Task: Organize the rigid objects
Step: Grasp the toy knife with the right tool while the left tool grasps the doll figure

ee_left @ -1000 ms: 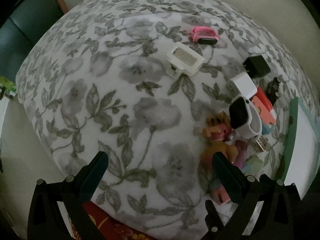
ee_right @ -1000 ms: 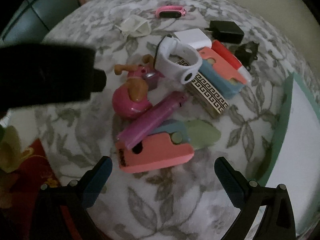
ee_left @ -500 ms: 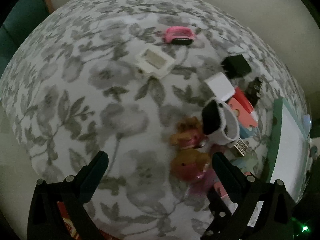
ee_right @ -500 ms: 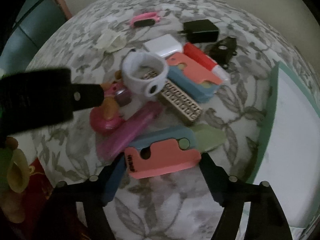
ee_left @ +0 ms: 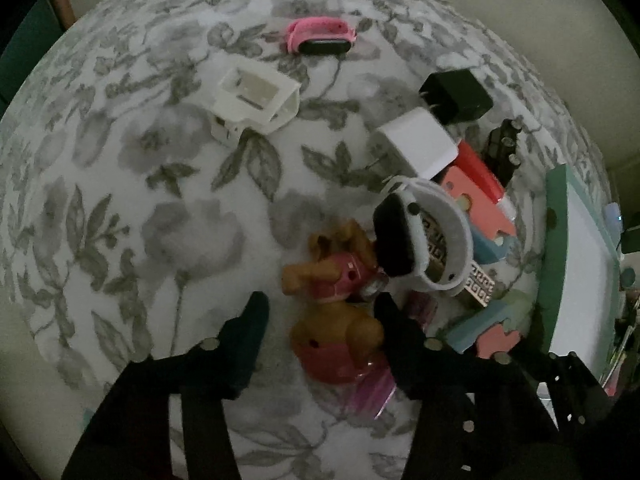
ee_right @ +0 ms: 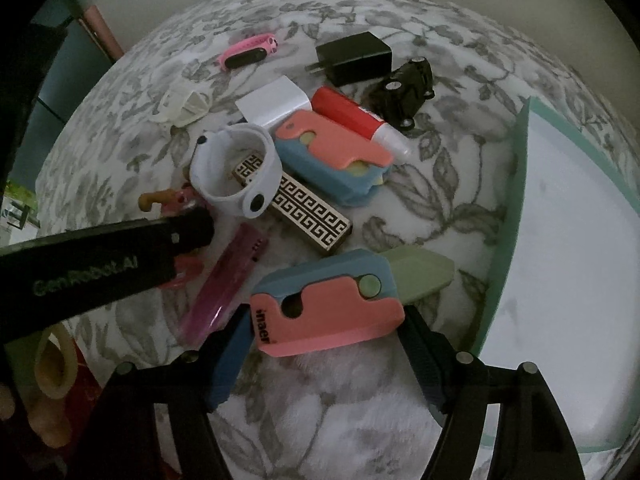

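A brown and pink toy dog [ee_left: 336,320] lies on the floral cloth between the fingers of my left gripper [ee_left: 320,306]. The jaws are closing; the right finger is at the dog, and a gap shows at the left finger [ee_left: 248,340]. A toy cutter [ee_right: 328,312] with a pink and blue case and a green blade is clamped end to end by my right gripper [ee_right: 326,320]. Seen from the right wrist, the left gripper's black body [ee_right: 100,264] reaches in from the left and hides most of the dog.
Beyond lie a white smartwatch [ee_right: 236,172], a patterned box [ee_right: 304,208], a purple bar [ee_right: 224,284], a second pink and blue cutter [ee_right: 332,160], a red tube [ee_right: 352,116], a black toy car [ee_right: 404,88], chargers and a pink band [ee_left: 320,36]. At the right sits a teal-rimmed tray [ee_right: 516,200].
The left gripper slid over to the pile, sank, and its wide jaws narrowed around the toy dog. The right gripper's jaws closed onto the pink and blue cutter.
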